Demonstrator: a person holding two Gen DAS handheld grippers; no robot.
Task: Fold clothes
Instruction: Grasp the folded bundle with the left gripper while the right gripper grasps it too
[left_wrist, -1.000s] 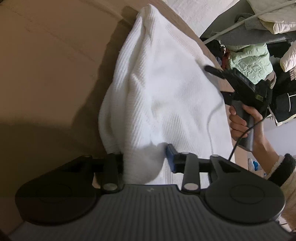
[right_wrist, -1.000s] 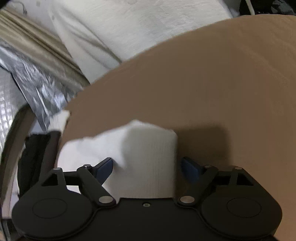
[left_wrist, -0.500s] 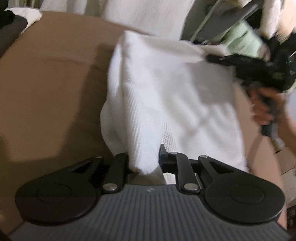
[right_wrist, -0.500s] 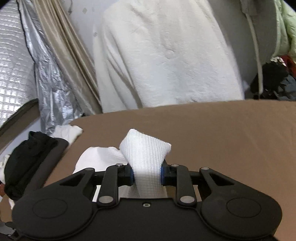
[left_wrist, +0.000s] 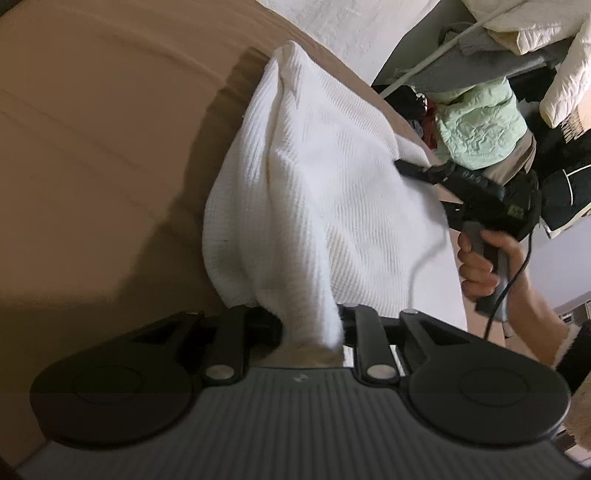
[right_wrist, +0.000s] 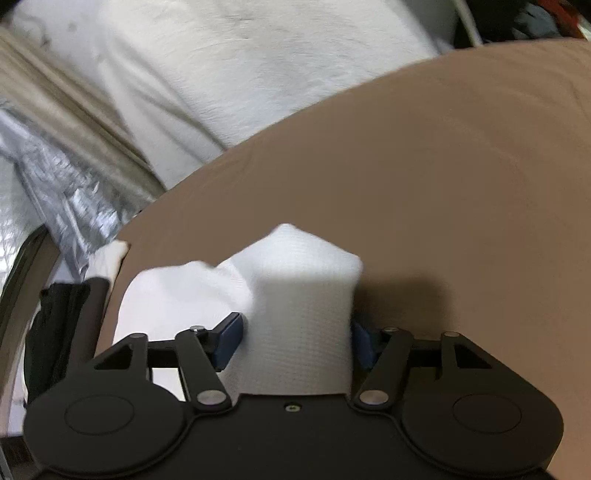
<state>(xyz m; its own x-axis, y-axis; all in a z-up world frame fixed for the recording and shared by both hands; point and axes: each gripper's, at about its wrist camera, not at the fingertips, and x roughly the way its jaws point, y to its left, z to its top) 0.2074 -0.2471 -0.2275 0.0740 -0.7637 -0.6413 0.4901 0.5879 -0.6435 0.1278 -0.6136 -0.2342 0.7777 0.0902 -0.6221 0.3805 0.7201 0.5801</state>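
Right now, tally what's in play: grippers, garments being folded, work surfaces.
Grippers: 2, left gripper and right gripper
Garments being folded: 1, white knit garment
Work surfaces: 1, brown surface
Total: 4

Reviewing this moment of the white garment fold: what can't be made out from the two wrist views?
- Left tool pads: left wrist view, covered by the white garment, so grip contact is unseen.
- Garment type and full outline: both views, bunched and cut off behind the tool bodies.
- Right tool right pad: right wrist view, mostly hidden behind the cloth; firmness of the grip unclear.
- Background pile: left wrist view, small and cluttered.
- Silver sheet: right wrist view, motion-blurred.
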